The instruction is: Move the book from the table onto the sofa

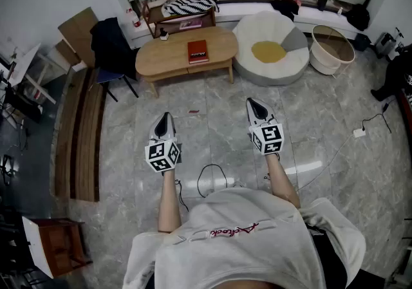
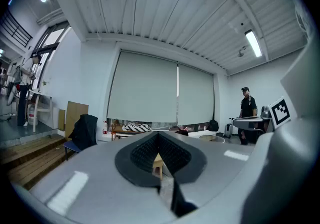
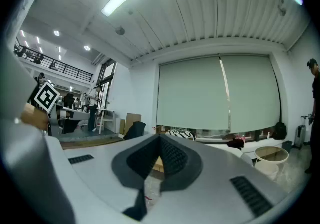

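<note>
Left gripper (image 1: pixel 166 116) hangs well short of the table (image 1: pixel 161 62), jaws pressed together on nothing and held level, probably because the approach has not begun. The red book (image 1: pixel 197 51) lies flat near the table's middle, untouched. Right gripper (image 1: pixel 253 102), likewise closed and empty, points toward the sofa (image 1: pixel 257 30) just right of the table.

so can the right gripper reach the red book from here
Probably not yet: the book lies on the table, across open floor from the right gripper. Nothing seems to block the path, but its jaws are shut.
</note>
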A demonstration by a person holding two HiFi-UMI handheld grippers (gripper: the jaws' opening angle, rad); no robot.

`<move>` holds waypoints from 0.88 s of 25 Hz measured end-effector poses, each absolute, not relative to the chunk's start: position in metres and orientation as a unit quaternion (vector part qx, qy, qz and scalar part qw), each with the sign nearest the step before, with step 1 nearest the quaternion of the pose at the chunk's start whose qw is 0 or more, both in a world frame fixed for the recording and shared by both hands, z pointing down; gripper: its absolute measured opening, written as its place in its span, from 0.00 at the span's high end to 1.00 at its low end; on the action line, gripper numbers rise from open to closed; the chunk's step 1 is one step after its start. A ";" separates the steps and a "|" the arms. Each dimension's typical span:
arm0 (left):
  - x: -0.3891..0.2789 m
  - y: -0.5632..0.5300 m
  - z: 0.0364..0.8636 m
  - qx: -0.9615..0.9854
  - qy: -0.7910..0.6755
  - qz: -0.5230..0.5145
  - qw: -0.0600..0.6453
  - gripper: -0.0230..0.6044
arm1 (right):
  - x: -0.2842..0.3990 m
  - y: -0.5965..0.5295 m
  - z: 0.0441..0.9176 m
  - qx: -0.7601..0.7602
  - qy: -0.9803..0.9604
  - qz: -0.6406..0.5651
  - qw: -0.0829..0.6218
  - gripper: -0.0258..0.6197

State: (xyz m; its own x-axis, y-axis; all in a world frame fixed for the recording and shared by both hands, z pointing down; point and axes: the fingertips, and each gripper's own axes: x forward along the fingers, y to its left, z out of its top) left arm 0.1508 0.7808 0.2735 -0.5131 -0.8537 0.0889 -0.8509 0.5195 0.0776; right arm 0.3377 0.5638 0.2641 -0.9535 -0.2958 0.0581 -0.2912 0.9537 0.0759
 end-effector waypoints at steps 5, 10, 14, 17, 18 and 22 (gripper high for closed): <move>0.158 0.769 0.272 0.492 -0.869 -0.012 0.055 0.95 | 0.342 0.556 0.266 0.146 -0.988 -0.033 0.037 0.95; 0.158 0.761 0.267 0.489 -0.870 -0.011 0.055 0.95 | 0.339 0.549 0.264 0.135 -0.990 -0.033 0.037 0.95; 0.162 0.755 0.271 0.488 -0.871 -0.010 0.056 0.95 | 0.339 0.543 0.266 0.136 -0.989 -0.037 0.034 0.95; 0.166 0.754 0.272 0.485 -0.873 -0.010 0.057 0.95 | 0.343 0.540 0.267 0.137 -0.989 -0.043 0.031 0.95; 0.167 0.753 0.272 0.483 -0.874 -0.011 0.058 0.95 | 0.345 0.539 0.266 0.138 -0.989 -0.045 0.031 0.95; 0.171 0.746 0.271 0.478 -0.876 -0.013 0.057 0.95 | 0.350 0.528 0.268 0.137 -0.989 -0.045 0.030 0.95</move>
